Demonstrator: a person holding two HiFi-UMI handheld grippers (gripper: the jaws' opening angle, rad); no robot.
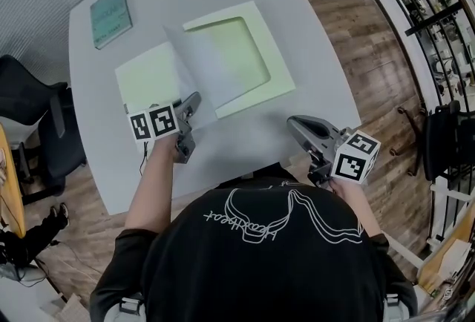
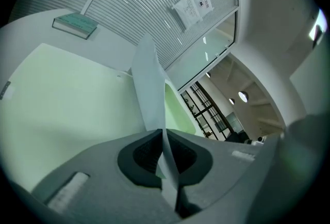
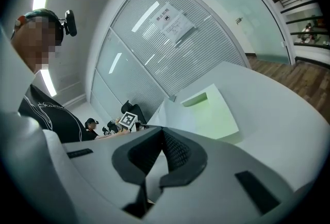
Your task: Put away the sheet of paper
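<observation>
A pale green folder (image 1: pixel 148 74) lies open on the white table (image 1: pixel 312 83); its right half (image 1: pixel 276 53) has a raised frame around a shallow recess. A white sheet of paper (image 1: pixel 199 72) stands tilted up over the folder's middle. My left gripper (image 1: pixel 194 102) is shut on the sheet's near corner. In the left gripper view the sheet (image 2: pixel 149 81) runs edge-on between the pads of that gripper (image 2: pixel 164 134), with the folder (image 2: pixel 67 99) below it. My right gripper (image 1: pixel 294 125) hovers at the table's near right edge, shut and empty (image 3: pixel 162 132); the folder (image 3: pixel 214 112) lies ahead of it.
A teal book (image 1: pixel 111 15) lies at the table's far left corner. A dark office chair (image 1: pixel 30 120) stands left of the table. At the right are wooden floor, shelving (image 1: pixel 427 9) and a black chair (image 1: pixel 445 139). My torso is against the table's near edge.
</observation>
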